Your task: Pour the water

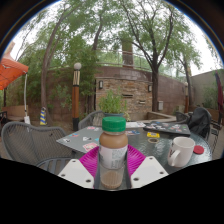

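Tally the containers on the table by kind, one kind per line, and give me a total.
Jar, green lid, between the tool fingers: 1
White mug, beside the jar: 1
Total: 2

The jar (113,153) looks like clear, glossy plastic or glass, which one I cannot tell, with a smooth matt green lid (114,124) that looks like plastic. The gripper (113,170) has pale, flat matt fingers (78,172) with smooth magenta pads (92,157) touching the jar at both sides. The counter (88,138) is glossy and reflective, like glass. The mug (181,151) is smooth, glazed white ceramic. The chair (32,142) is dark woven metal mesh.
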Tool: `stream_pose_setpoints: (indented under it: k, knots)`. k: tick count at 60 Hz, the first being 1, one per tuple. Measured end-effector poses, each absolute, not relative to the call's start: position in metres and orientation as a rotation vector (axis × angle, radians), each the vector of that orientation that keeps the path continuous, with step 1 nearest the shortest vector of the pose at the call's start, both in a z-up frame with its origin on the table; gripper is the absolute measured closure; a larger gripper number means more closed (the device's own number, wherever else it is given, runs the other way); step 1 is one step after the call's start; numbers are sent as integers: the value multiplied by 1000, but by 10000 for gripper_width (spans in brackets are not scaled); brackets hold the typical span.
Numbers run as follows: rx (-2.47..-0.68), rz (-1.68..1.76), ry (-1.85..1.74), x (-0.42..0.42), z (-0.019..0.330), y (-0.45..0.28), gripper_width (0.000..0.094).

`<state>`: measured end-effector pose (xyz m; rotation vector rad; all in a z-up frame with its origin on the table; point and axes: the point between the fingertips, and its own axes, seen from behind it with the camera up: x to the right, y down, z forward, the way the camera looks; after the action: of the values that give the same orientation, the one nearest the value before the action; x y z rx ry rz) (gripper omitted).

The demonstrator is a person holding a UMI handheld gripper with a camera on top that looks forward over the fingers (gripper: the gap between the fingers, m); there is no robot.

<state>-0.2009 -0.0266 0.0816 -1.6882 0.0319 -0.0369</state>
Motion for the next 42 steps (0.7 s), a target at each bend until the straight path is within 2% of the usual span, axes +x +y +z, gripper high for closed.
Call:
stream_pose_setpoints:
  k: [1,2,6,13,24,31,42]
  knots:
    - [-1693,-36,24,-202,81,-27,571]
    - [-1696,-37,12,-202,81,-26,617]
    - [-1704,6,13,-203,81,-26,618]
    - [-1672,134,106,-193,107,-27,619]
    - [-1481,869,649,-150,165,-35,619]
    - [-1311,1263,981,-111,165,-33,620]
    - [-1112,1645,1265,-88,154,-26,621]
